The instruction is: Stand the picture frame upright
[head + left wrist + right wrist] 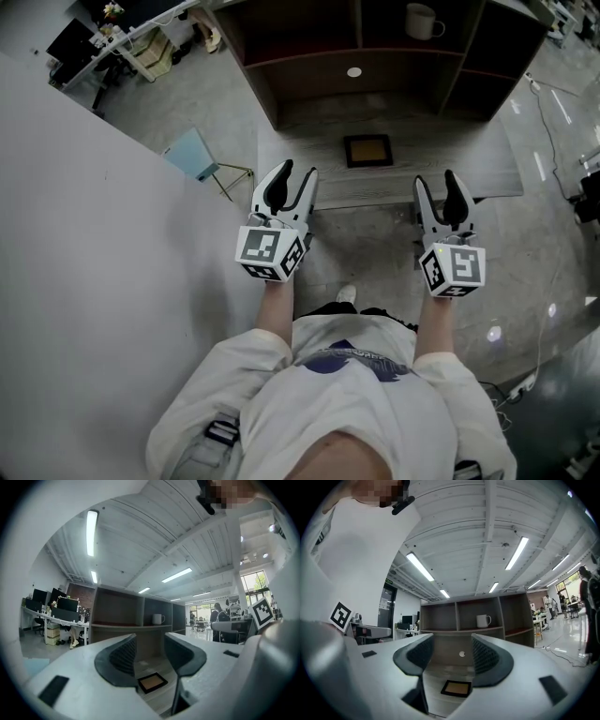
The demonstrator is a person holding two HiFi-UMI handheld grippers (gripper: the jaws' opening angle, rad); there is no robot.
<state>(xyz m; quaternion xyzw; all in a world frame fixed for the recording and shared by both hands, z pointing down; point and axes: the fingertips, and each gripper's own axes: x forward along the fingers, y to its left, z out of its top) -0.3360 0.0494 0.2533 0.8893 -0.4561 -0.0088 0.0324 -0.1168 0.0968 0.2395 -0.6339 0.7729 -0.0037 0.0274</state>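
Your left gripper [294, 180]: jaws apart, empty. Your right gripper [435, 185]: jaws apart, empty. Frame [367, 150]: lying flat on desk [487, 159], beyond both grippers, untouched. Shelf [309, 58]: behind frame. Mug [422, 21]: upright on shelf.

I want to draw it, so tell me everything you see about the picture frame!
The picture frame is small and nearly square, with a dark border around a tan-brown middle. It lies flat, face up, on the wooden desk under the shelves, not standing. Nothing touches it: the left gripper and right gripper hover short of it, jaws apart.
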